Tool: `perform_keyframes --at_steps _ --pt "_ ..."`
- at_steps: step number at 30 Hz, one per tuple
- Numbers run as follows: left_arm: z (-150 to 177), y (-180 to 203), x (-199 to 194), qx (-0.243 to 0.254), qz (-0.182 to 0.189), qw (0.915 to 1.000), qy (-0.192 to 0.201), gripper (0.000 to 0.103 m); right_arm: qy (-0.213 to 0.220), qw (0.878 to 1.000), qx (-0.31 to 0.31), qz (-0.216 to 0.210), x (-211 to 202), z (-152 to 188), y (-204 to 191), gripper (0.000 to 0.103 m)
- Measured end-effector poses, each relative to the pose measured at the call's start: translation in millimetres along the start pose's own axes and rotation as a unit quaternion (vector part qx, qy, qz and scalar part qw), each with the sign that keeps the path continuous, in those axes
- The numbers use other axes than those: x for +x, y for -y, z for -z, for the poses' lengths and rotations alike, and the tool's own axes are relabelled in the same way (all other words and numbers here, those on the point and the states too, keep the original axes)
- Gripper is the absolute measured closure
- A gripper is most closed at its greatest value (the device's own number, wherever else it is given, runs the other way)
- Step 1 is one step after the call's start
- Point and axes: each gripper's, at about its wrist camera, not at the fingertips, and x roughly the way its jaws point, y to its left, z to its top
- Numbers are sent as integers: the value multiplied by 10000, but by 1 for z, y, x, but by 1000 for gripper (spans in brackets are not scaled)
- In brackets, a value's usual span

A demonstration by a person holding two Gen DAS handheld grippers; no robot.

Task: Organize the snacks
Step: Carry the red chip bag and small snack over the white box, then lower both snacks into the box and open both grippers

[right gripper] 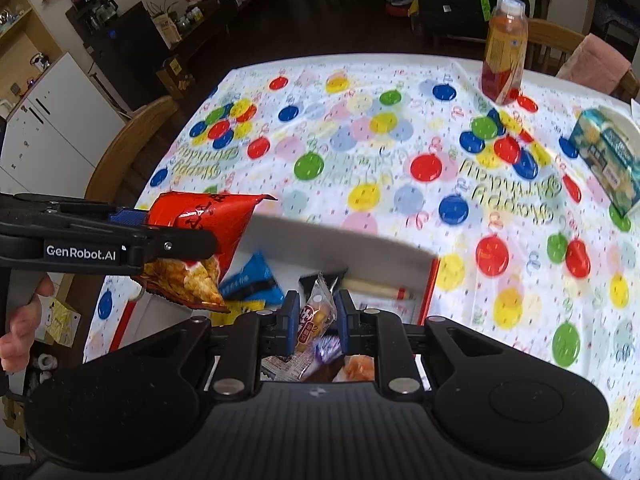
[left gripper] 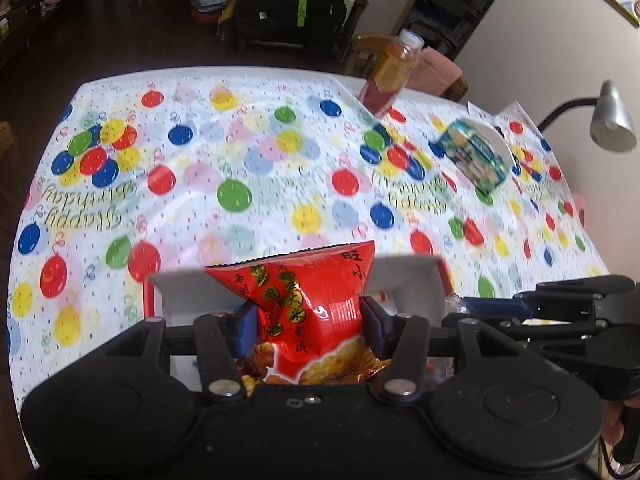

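Both grippers clamp one snack each: left gripper (left gripper: 308,316) a red bag (left gripper: 308,292), right gripper (right gripper: 314,320) a small packet (right gripper: 314,316) (over the box (right gripper: 430,292)); tablecloth (right gripper: 360,152) beyond lies open.

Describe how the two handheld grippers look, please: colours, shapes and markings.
Both are matte black plastic. The left gripper and the right gripper have blue pads on their fingers, silver pivot screws and round housings at each side. White lettering "GenRobot.AI" marks the left one's side.

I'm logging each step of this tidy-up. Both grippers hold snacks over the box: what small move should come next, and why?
Probably carry the red snack bag in the left gripper forward to bare tablecloth; it hangs clear above the box, pinched firmly, nothing blocking.
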Motion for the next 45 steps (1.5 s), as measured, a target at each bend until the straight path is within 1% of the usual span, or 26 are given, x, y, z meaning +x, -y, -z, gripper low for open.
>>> perform_keyframes --at_steps 9,19,24,30,33,37,43,45 --pt "38 -5 9 25 38 9996 -267 53 -259 9997 -6 45 25 32 -12 84" --pt "67 -11 27 102 -99 9990 -429 53 -428 9988 -24 227 59 48 -17 84" --pt "76 -10 31 215 -121 9992 -324 53 -406 9988 72 250 71 51 -15 84" --pt "86 -8 36 354 -229 9989 -228 52 -440 9987 125 238 80 57 -15 84" --pt "90 -6 38 453 -303 9984 -166 52 -393 9989 124 214 79 59 -16 84" --pt "97 -10 44 383 -300 9985 -257 52 -335 9992 115 181 77 63 -18 84" --pt "103 -11 43 444 -288 9985 -149 51 -223 9993 273 98 71 69 -17 83" --pt "104 -11 43 452 -289 9985 -135 48 -164 9994 298 81 68 71 -17 81"
